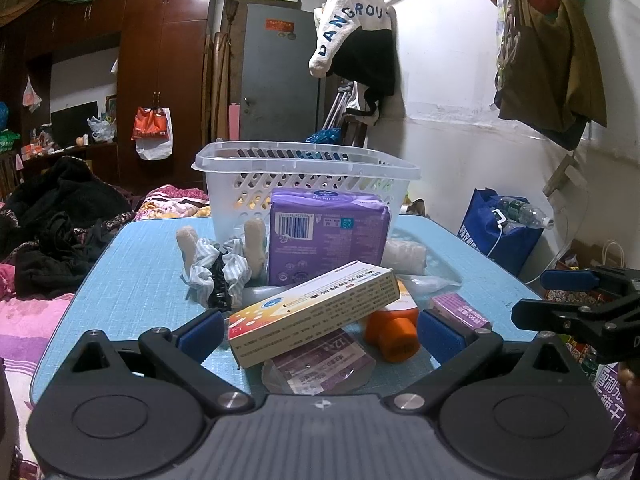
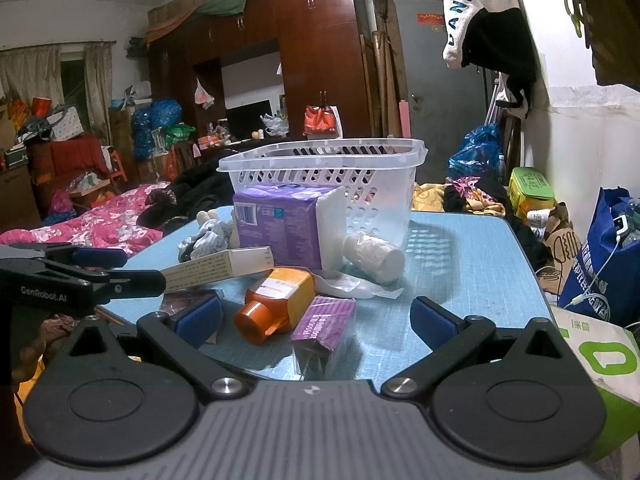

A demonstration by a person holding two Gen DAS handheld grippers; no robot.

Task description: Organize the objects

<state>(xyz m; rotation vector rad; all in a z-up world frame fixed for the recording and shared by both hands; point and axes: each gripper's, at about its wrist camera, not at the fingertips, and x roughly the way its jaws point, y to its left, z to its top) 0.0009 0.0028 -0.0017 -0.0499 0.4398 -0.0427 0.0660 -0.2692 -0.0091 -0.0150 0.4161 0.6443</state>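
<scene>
A clear plastic basket [image 1: 308,172] stands at the far side of the blue table [image 1: 132,280]; it also shows in the right wrist view [image 2: 324,176]. A purple pad pack [image 1: 326,236] leans against it. In front lie a white-and-orange box [image 1: 316,312], an orange bottle [image 2: 276,304], a small purple box [image 2: 324,326], a white roll [image 2: 376,256] and a striped scrunchie [image 1: 216,268]. My left gripper [image 1: 320,336] is open around the white-and-orange box. My right gripper [image 2: 316,324] is open, with the bottle and small purple box between its fingers.
A bed with pink bedding and dark clothes [image 1: 52,224] lies left of the table. A blue bag with a bottle [image 1: 500,228] stands right by the white wall. A dark wardrobe [image 2: 304,60] and grey door are behind.
</scene>
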